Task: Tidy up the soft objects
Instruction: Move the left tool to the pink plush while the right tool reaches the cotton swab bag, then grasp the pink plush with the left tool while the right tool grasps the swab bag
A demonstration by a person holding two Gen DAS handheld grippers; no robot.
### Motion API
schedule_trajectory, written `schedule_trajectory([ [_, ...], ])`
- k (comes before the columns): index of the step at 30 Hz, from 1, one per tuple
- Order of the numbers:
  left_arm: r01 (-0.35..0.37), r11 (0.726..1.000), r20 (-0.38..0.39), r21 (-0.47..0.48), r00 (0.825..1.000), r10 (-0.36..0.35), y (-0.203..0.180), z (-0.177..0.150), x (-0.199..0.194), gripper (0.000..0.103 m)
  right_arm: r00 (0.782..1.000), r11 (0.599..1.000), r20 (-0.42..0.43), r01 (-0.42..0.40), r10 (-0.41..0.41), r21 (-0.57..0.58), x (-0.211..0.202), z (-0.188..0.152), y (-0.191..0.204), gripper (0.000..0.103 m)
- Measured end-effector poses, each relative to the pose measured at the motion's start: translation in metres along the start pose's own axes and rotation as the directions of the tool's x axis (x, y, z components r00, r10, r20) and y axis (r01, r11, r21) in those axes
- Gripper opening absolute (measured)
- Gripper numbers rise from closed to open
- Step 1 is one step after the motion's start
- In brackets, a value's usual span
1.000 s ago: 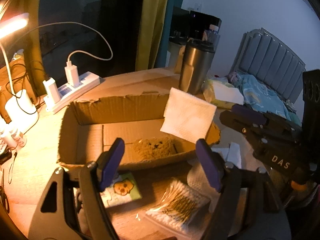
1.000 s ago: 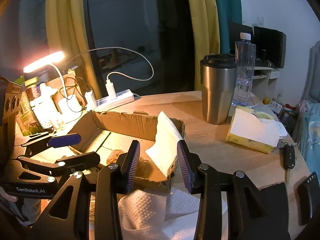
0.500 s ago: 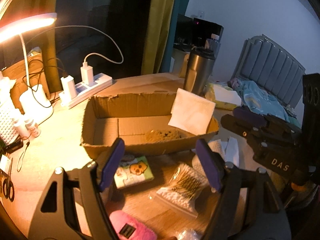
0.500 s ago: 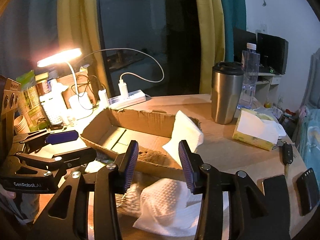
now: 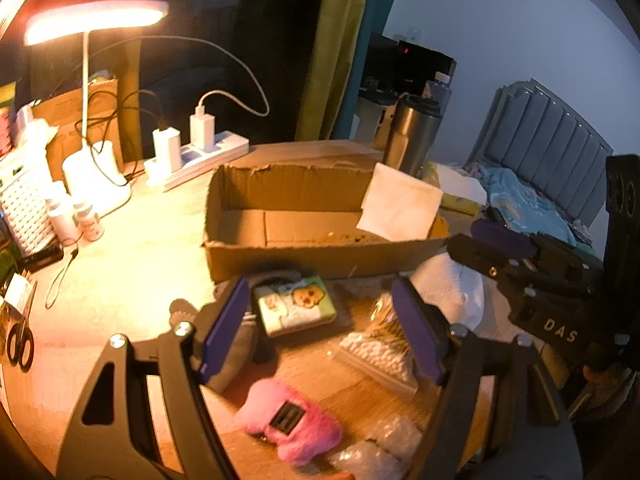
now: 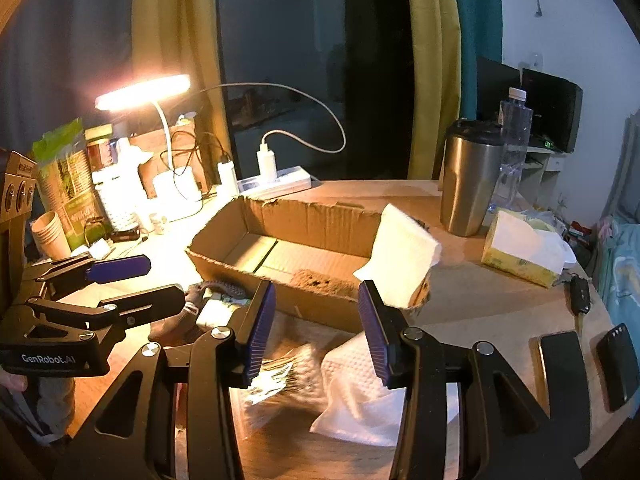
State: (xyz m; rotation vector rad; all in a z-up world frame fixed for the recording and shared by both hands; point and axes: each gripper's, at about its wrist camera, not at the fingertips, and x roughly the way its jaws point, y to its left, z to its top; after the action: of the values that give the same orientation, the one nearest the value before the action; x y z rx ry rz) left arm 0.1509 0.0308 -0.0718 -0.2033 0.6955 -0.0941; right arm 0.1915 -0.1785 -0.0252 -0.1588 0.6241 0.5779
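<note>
Left gripper [image 5: 324, 328] hung open over the clutter, gripping nothing; right gripper [image 6: 316, 328] also gaped, empty; below lay a fuzzy pink plush [image 5: 292, 424], cotton swab bag [image 5: 380, 352], crumpled paper towel [image 6: 360, 388]; further back sat the cardboard box [image 5: 320, 252], white napkin [image 5: 400, 204] propped inside against its right end.

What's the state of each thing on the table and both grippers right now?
Left gripper: open, empty.
Right gripper: open, empty.
Box: open-topped, a brown soft thing on its floor.
White napkin: leaning over the box's right end.
Paper towel: crumpled, on the table outside the box.
Pink plush: lying on the table, outside the box.
Lamp: on.
Tumbler: upright, lid on.
Tissue box: tissue sticking out.
</note>
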Motion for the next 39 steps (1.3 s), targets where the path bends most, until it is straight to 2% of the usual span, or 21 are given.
schedule_trajectory([
  [15,-0.004,0.998,-0.046,-0.059,0.999,0.001,0.036,-0.04,0.0,0.075,0.995,1.0,-0.098,0.003,-0.005,-0.021,0.017,-0.03,0.028,0.046],
  [17,-0.003,0.998,-0.058,-0.06,0.998,0.0,0.04,-0.046,0.001,0.075,0.994,1.0,-0.109,-0.003,0.0,-0.02,0.02,-0.035,0.031,0.054],
  [21,-0.001,0.998,-0.089,-0.067,0.996,-0.005,0.046,-0.058,0.006,0.075,0.988,1.0,-0.151,-0.01,0.007,-0.021,0.032,-0.045,0.037,0.061],
  [23,0.0,0.998,-0.101,-0.064,0.995,-0.007,0.046,-0.063,0.008,0.075,0.987,1.0,-0.163,-0.009,0.006,-0.019,0.037,-0.049,0.038,0.068],
  [39,-0.007,1.0,-0.21,-0.007,0.978,0.005,0.033,-0.076,0.037,0.075,0.982,0.999,-0.19,0.001,-0.008,-0.036,0.06,-0.06,0.038,0.074],
])
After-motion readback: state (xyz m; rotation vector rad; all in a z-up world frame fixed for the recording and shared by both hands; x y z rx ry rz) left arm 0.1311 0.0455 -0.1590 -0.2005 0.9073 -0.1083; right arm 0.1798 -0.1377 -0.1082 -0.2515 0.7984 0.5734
